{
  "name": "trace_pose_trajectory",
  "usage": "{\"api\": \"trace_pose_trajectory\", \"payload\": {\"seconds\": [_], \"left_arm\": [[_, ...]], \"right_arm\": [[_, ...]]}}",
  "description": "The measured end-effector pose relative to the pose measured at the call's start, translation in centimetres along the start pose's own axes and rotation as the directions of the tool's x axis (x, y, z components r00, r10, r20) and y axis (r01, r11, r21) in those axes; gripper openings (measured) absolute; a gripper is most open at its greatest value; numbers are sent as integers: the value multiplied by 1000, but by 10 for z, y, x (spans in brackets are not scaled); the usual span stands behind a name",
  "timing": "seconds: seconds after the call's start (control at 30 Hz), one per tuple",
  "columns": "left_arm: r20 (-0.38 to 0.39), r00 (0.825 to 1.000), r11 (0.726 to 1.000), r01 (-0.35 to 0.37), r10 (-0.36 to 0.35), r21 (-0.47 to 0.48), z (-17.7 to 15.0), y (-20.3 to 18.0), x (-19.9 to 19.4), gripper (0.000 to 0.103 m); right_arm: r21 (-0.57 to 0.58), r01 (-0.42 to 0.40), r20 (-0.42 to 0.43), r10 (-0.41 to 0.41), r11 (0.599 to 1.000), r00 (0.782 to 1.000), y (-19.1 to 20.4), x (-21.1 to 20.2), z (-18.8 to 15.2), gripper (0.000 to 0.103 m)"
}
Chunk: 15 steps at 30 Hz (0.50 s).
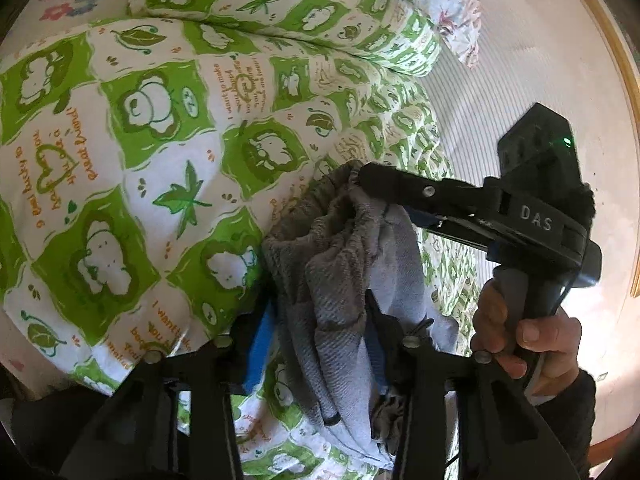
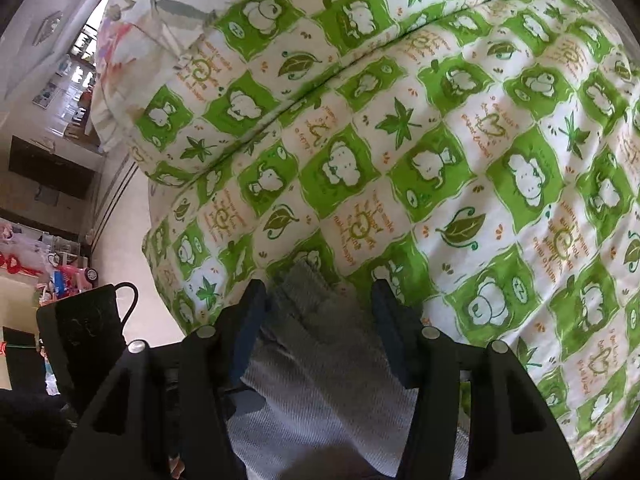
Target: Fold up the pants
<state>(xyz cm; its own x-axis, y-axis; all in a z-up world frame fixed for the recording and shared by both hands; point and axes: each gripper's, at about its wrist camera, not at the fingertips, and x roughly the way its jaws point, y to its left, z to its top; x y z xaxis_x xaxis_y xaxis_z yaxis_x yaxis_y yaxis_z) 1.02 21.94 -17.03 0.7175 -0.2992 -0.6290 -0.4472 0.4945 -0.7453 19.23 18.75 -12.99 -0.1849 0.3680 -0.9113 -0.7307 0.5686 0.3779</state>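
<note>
Left tongs [image 1: 320,344] pinch bunched grey pants [image 1: 340,280], lifted above the quilt. Right tongs [image 2: 320,300] grip the waistband end of the same pants. Beyond: green-and-white patterned quilt [image 1: 140,160] on the bed, floral pillow [image 1: 452,12] farther back.

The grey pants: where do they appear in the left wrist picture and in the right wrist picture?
Left wrist view: grey pants hang bunched at lower centre, between the left gripper's fingers.
Right wrist view: grey pants fill bottom centre, between the right gripper's fingers.
Shared landmark: the green-and-white quilt behind them.
</note>
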Motion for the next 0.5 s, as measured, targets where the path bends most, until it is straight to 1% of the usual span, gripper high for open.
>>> {"api": "trace_pose_trajectory", "payload": {"seconds": [0.03, 0.07, 0.1, 0.13, 0.17, 0.3, 0.5], "left_arm": [[-1, 1000, 1000, -7, 7, 10, 0, -1, 1, 33], [1, 1000, 1000, -14, 14, 20, -1, -2, 2, 30], [0, 1000, 1000, -12, 12, 26, -1, -2, 2, 26], [-1, 1000, 1000, -7, 7, 30, -1, -3, 1, 25], [-1, 1000, 999, 0, 0, 33, -1, -3, -1, 24], [0, 1000, 999, 30, -30, 42, -4, -9, -8, 23], [22, 998, 990, 55, -59, 132, -15, -45, -28, 22]], "right_arm": [[-5, 6, -18, -7, 1000, 1000, -2, 2, -1, 57], [-26, 27, -32, -28, 999, 999, 0, 5, -1, 54], [-47, 33, -24, -34, 998, 999, 2, 5, -2, 47], [-57, 18, -16, -19, 998, 1000, 6, 4, -2, 39], [-62, 30, 2, -30, 998, 1000, 9, 0, -4, 37], [-87, 75, 83, -68, 993, 994, 23, -25, -16, 33], [-61, 70, 208, -56, 996, 977, 30, -83, -48, 33]]}}
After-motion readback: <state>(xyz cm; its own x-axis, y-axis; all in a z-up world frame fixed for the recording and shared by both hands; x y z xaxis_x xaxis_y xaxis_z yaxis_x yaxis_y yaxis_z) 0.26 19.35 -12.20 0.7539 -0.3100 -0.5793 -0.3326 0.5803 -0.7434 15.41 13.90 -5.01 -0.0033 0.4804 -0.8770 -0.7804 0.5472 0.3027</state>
